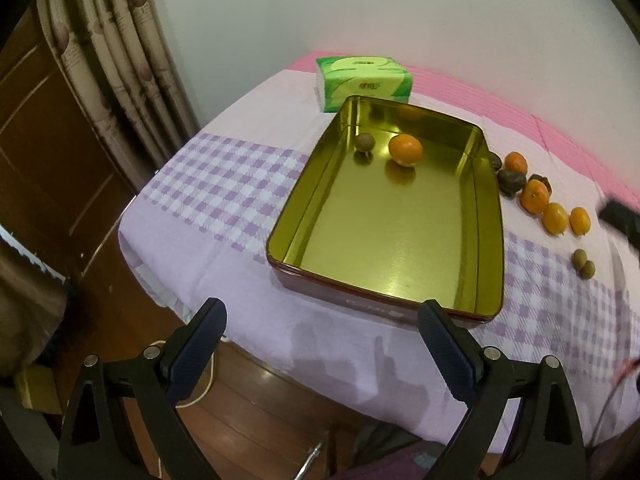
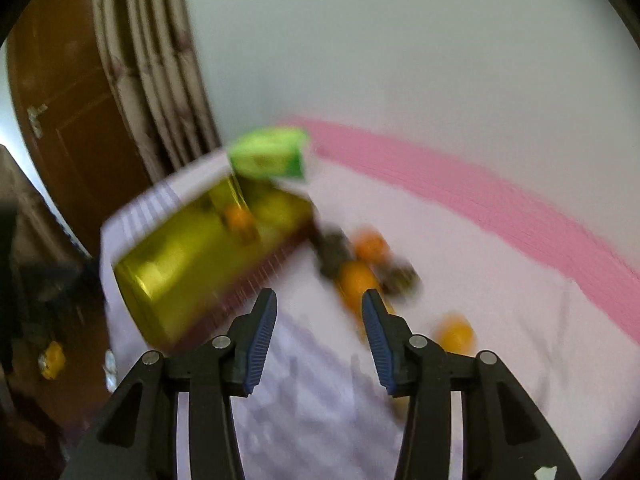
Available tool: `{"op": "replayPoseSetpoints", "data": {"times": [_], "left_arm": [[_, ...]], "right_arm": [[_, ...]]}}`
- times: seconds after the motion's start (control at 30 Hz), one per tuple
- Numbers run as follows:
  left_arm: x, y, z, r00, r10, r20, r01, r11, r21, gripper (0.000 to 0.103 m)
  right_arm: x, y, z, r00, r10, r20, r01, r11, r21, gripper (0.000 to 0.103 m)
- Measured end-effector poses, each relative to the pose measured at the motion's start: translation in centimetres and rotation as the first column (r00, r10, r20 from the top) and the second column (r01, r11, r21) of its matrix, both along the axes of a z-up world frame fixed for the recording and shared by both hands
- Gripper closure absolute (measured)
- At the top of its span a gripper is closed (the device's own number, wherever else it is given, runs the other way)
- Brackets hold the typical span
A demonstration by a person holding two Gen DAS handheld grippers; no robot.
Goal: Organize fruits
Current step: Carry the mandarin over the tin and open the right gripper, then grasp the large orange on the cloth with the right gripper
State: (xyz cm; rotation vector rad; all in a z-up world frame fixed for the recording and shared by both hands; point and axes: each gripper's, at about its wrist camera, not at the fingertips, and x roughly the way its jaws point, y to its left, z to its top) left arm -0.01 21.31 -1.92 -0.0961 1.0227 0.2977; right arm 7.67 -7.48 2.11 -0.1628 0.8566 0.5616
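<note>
While my left gripper (image 1: 322, 322) hangs back w/ jaws wide apart and empty, the gold tin (image 1: 486, 216) sits straight ahead of them, its near wall just past the tips. Inside, toward the far end: one orange (image 1: 405, 150) and a small brown fruit (image 1: 365, 142), apart from each other. The other oranges (image 1: 555, 218), dark fruits (image 1: 511, 181) and two small brown ones (image 1: 583, 264) lie on the checked surface (image 1: 224, 184), off to the right of the left jaws, outside the tin. A green tissue pack (image 1: 362, 80) is beyond the tin.

Right gripper (image 2: 319, 304): jaws apart, nothing between them, an orange (image 2: 354, 280) just ahead of the tips. That view is badly smeared, so I judge it's moving fast.

Risks imo: coming in at speed could nudge the round fruit, which may roll into the neighbours or off the surface. Oranges lie close together, so the jaws may catch two. Squeezing too hard could bruise soft fruit.
</note>
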Motion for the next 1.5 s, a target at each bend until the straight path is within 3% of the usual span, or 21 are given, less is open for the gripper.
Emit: {"op": "replayPoseSetpoints", "data": {"times": [0.1,0.23,0.37,0.5,0.8,0.83,0.87,0.9,0.97,1.03,1.1,1.2,1.33,1.47,1.5], "left_arm": [[-0.1,-0.9,0.2,1.0,-0.024,0.008,0.024,0.999,0.024,0.007],[-0.4,-1.9,0.6,0.998,-0.061,0.029,0.059,0.997,0.052,0.007],[-0.5,-2.9,0.8,0.995,-0.092,0.038,0.089,0.993,0.084,0.007],[-0.3,-3.0,0.6,0.995,-0.094,0.029,0.091,0.992,0.088,0.007],[0.2,-2.8,0.0,0.995,-0.095,0.011,0.094,0.993,0.074,0.007],[0.1,-2.8,0.0,0.995,-0.097,0.011,0.096,0.992,0.076,0.007],[0.1,-2.9,0.0,0.995,-0.101,0.011,0.1,0.992,0.08,0.007],[0.1,-3.0,-0.1,0.994,-0.105,0.01,0.104,0.991,0.082,0.007],[0.1,-3.4,-0.1,0.992,-0.123,0.012,0.121,0.989,0.086,0.007],[-0.1,-3.9,0.3,0.988,-0.152,0.033,0.148,0.985,0.094,0.007],[-0.6,-4.9,0.9,0.976,-0.207,0.065,0.201,0.975,0.09,0.007],[-1.5,-7.1,1.7,0.941,-0.321,0.104,0.318,0.947,0.042,0.007],[-1.8,-10.7,2.3,0.878,-0.462,0.125,0.471,0.88,-0.056,0.007],[0.2,-14.9,2.6,0.809,-0.571,0.143,0.587,0.799,-0.131,0.007],[0.8,-15.5,2.6,0.802,-0.578,0.148,0.596,0.79,-0.145,0.007]], "right_arm": [[-1.9,-2.5,-1.2,1.0,-0.021,-0.015,0.02,0.998,-0.059,0.061],[-2.1,-3.5,-1.7,0.999,-0.016,-0.03,0.015,0.999,-0.05,0.061],[0.0,-2.3,-2.5,0.999,0.011,-0.033,-0.012,0.999,-0.053,0.061],[2.3,-0.8,-4.0,0.998,0.018,-0.058,-0.022,0.996,-0.083,0.049],[6.3,1.2,-7.0,0.992,0.039,-0.122,-0.059,0.984,-0.166,0.048],[6.8,1.5,-7.3,0.989,0.048,-0.142,-0.071,0.985,-0.158,0.049],[7.2,1.7,-7.8,0.983,0.059,-0.173,-0.086,0.985,-0.149,0.064],[7.5,1.9,-8.1,0.979,0.059,-0.193,-0.09,0.984,-0.156,0.07],[7.0,1.7,-7.6,0.98,0.056,-0.193,-0.086,0.985,-0.148,0.07],[5.7,-0.3,-5.5,0.99,0.022,-0.139,-0.034,0.996,-0.086,0.07],[4.0,-4.0,-3.5,0.994,-0.054,-0.093,0.053,0.999,-0.008,0.07],[1.6,-10.1,-2.6,0.977,-0.206,-0.048,0.206,0.978,-0.019,0.07],[-0.9,-18.6,-4.6,0.913,-0.404,-0.052,0.4,0.913,-0.079,0.07],[-2.4,-23.3,-5.7,0.866,-0.497,-0.044,0.493,0.866,-0.079,0.07],[-2.6,-24.0,-6.1,0.854,-0.518,-0.041,0.514,0.854,-0.079,0.07]]}}
